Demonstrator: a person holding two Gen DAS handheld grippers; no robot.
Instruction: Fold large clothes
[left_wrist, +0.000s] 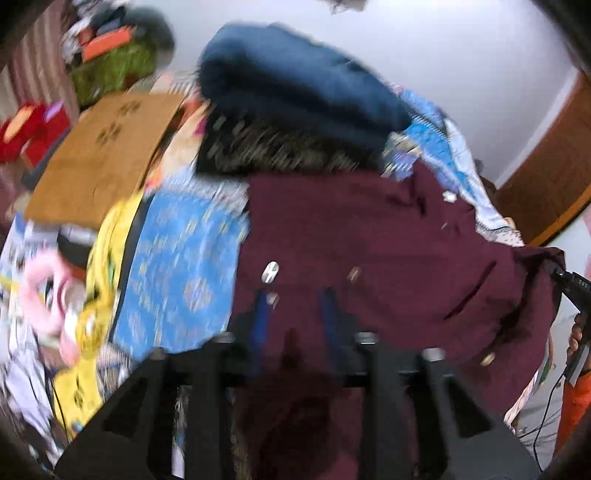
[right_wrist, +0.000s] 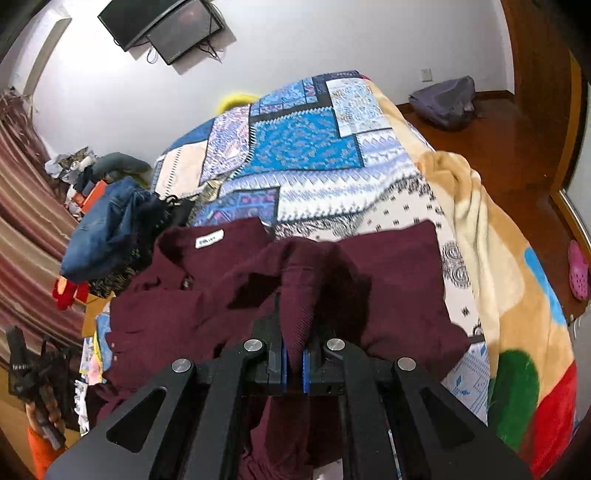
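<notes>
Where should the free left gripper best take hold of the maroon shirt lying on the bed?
Probably the loose left edge of the maroon shirt, coming from the left. That edge lies flat and unheld, while the right gripper already pinches a raised ridge of cloth in the middle; the left gripper stands open.

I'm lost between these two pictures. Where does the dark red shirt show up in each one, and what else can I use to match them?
Left wrist view: the shirt fills the centre and lower right, in front of this camera's blue-padded fingers.
Right wrist view: the shirt spreads across the lower middle, a fold of it pinched between the fingers.
Shared landmark: the blue jeans piled beyond the shirt, on the patchwork quilt.
</notes>
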